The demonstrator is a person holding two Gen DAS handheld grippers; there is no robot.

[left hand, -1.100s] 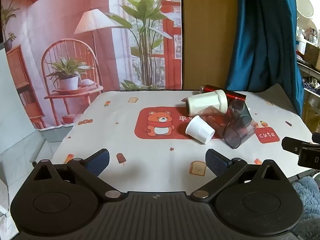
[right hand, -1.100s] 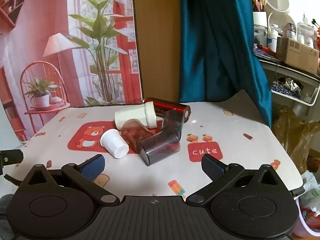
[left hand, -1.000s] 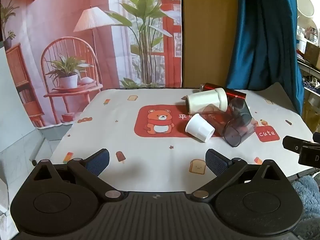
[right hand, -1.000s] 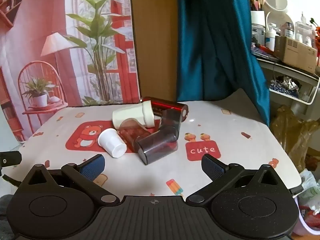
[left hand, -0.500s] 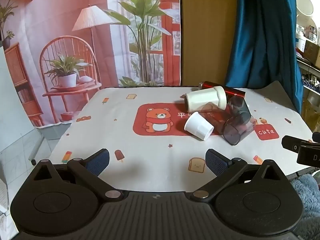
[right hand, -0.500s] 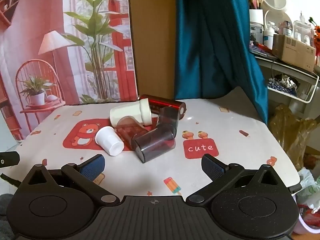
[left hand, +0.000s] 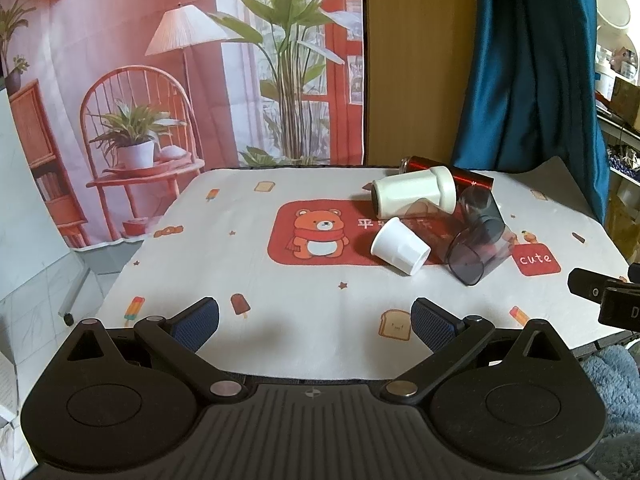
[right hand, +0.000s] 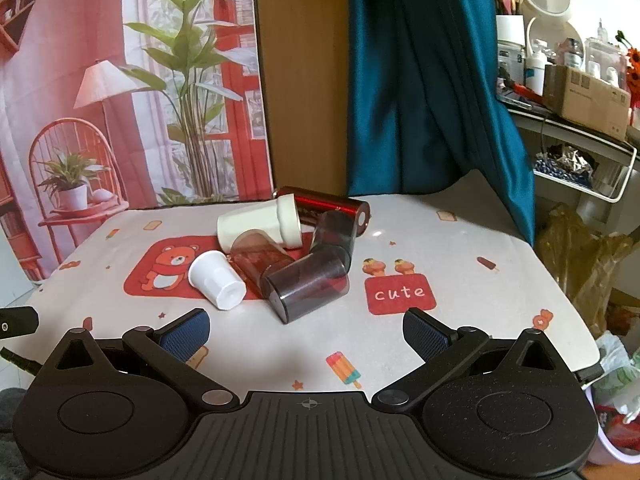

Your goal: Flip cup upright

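Lying toppled in a cluster — white cup [right hand: 216, 280], smoky tumblers [right hand: 306, 285] — empty.

My left wrist camera sits low at the table's near edge, facing the backdrop, with the pile of cups [left hand: 436, 224] at one o'clock. My right wrist camera looks the same way from further right, nearer, the pile [right hand: 280, 256] at eleven o'clock. Both share the tablecloth [left hand: 280, 292].

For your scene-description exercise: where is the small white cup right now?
In both wrist views the white cup lies on its side on the tablecloth, at the bear print's right edge, just left of the smoky cup.
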